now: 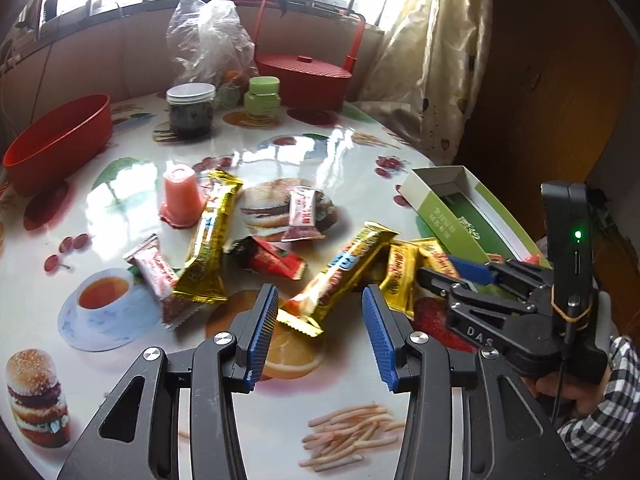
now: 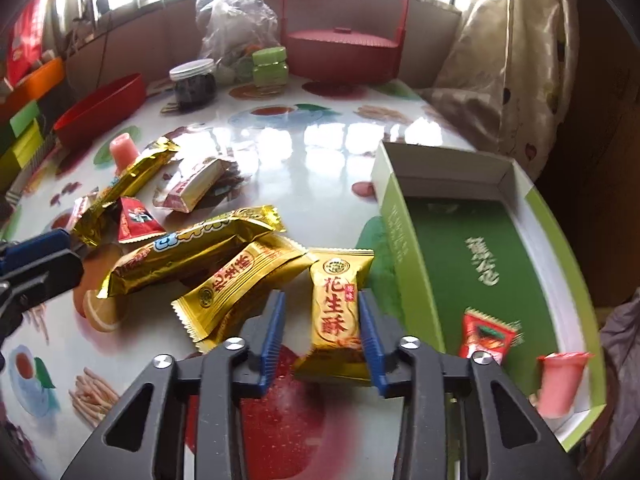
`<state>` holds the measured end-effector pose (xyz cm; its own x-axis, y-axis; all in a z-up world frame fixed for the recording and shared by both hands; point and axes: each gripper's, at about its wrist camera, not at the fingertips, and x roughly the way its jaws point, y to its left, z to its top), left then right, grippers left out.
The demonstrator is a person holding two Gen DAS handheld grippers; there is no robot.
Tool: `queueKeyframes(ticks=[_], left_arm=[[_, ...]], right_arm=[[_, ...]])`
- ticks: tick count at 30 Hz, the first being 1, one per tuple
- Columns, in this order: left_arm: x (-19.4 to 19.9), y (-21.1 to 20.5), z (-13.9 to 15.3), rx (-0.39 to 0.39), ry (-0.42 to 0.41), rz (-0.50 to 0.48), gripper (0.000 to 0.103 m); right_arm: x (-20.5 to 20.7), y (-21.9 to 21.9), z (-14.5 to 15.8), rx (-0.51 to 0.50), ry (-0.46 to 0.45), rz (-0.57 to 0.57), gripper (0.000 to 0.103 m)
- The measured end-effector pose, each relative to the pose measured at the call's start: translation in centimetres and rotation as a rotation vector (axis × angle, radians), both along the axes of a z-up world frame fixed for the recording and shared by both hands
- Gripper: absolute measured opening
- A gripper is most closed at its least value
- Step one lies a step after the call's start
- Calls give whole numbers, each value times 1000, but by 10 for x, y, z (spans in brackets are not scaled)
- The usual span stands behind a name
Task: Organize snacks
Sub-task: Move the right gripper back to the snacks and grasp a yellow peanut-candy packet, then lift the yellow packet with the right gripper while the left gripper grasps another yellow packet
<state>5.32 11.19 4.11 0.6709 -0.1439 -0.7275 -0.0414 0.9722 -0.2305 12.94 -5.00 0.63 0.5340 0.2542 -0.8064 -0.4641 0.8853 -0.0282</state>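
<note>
R claw (image 2: 322, 338) clamped on gold peanut-candy pack (image 2: 338, 320), low centre of frame, just left of green box (image 2: 404, 240). L claw (image 1: 320, 340) apart, nothing gripped, over long gold bar (image 1: 340, 276) on desk (image 1: 320, 168).

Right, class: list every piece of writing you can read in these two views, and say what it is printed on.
"花生酥": gold snack packet between the right gripper's jaws.
"DAS": black body of the right gripper, seen from the left wrist view.
White characters inside the green box: upside down and blurred, unreadable.
Long gold bars, small red packets: too blurred.
</note>
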Motion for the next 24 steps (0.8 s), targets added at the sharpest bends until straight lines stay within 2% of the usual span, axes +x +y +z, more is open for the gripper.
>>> queueKeyframes(ticks=[3,12,16,24], left_arm=[[4,-7,0,4,7,-17,45],[24,-34,-6,-3,43,-98,45],[34,-48,-10,29,56,-157,45],[52,-63,-17,118,74,-206,45]], right_arm=[[-4,-1,-1,29,9,15,22],[-22,-7,0,91,38,59,21],[-31,-14,0,109,57,79,21],[-43,-31,0,121,79,84,22]])
